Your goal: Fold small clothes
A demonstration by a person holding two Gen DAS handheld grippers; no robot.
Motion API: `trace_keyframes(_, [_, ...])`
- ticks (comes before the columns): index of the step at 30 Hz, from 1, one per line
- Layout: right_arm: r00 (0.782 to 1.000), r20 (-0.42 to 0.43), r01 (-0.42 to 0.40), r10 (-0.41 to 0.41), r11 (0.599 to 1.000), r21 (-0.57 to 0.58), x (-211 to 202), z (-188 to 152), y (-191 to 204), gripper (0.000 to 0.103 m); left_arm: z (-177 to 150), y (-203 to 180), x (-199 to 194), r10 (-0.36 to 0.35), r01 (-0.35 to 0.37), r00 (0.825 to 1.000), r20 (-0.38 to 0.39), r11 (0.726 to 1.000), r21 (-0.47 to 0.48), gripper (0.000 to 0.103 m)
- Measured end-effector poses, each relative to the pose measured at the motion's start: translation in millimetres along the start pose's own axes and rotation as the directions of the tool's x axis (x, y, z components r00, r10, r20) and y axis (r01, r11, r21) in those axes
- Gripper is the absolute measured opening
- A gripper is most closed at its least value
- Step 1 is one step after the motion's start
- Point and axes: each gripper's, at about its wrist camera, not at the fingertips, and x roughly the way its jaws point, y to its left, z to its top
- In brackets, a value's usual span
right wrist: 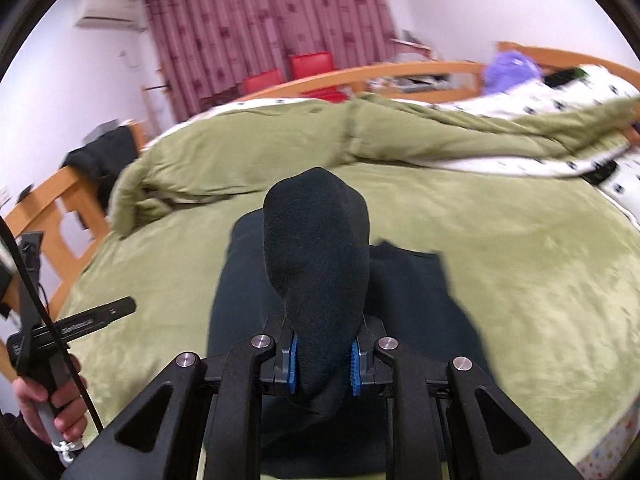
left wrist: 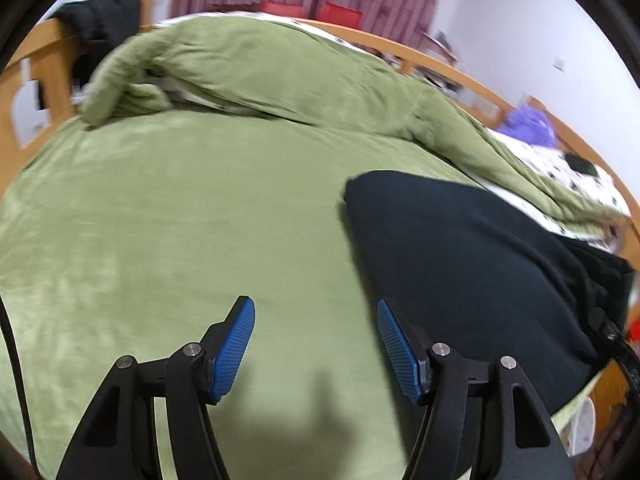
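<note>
Looking along my left gripper (left wrist: 316,344), fingers spread and holding nothing over the green bedsheet (left wrist: 180,220); the dark garment (left wrist: 460,280) lies just to the right, a rumpled green duvet (left wrist: 260,68) beyond it. Right wrist view: my right gripper (right wrist: 323,364) is clenched on a fold of the dark garment, which rises between the pads (right wrist: 292,364). Wooden bed frame (right wrist: 60,208), pink curtains (right wrist: 260,28) behind.

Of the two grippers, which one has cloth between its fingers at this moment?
The right gripper: its fingers are shut on a fold of the black garment, which bulges up in front of it. The left gripper is open over the green blanket.
</note>
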Motion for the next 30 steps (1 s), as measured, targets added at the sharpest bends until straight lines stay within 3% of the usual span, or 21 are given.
trace_keyframes(3, [0.997, -0.060, 0.043, -0.039, 0.997, 0.067, 5, -7, -39, 0.018, -11, -35, 10, -0.035, 0.037, 0.999, -0.033, 0.997, 0.061, 0.062])
trace_keyframes(8, [0.989, -0.143, 0.051, -0.030, 0.989, 0.141, 13, -33, -77, 0.018, -34, -82, 19, -0.065, 0.077, 0.995, -0.080, 0.985, 0.157, 0.062])
trace_keyframes(13, [0.985, -0.169, 0.047, -0.024, 0.991, 0.129, 14, -53, -93, 0.018, -44, -95, 32, -0.080, 0.099, 0.988, -0.131, 0.985, 0.140, 0.062])
trace_keyframes(16, [0.982, -0.187, 0.036, -0.007, 0.988, 0.151, 19, -60, -105, 0.024, -49, -100, 40, -0.075, 0.096, 0.987, -0.145, 0.985, 0.143, 0.062])
trace_keyframes(20, [0.985, -0.155, 0.096, -0.080, 0.990, 0.103, 6, -62, -113, 0.045, -54, -105, 48, -0.059, 0.083, 0.987, -0.152, 0.984, 0.157, 0.062])
trace_keyframes(26, [0.994, -0.053, 0.096, -0.095, 0.995, 0.023, -24, -40, -114, 0.047, -52, -106, 55, -0.049, 0.074, 0.987, -0.153, 0.984, 0.163, 0.064])
trace_keyframes(30, [0.997, -0.017, 0.074, -0.075, 0.996, -0.056, -16, -20, -101, 0.047, -49, -108, 56, -0.044, 0.070, 0.987, -0.154, 0.984, 0.163, 0.064])
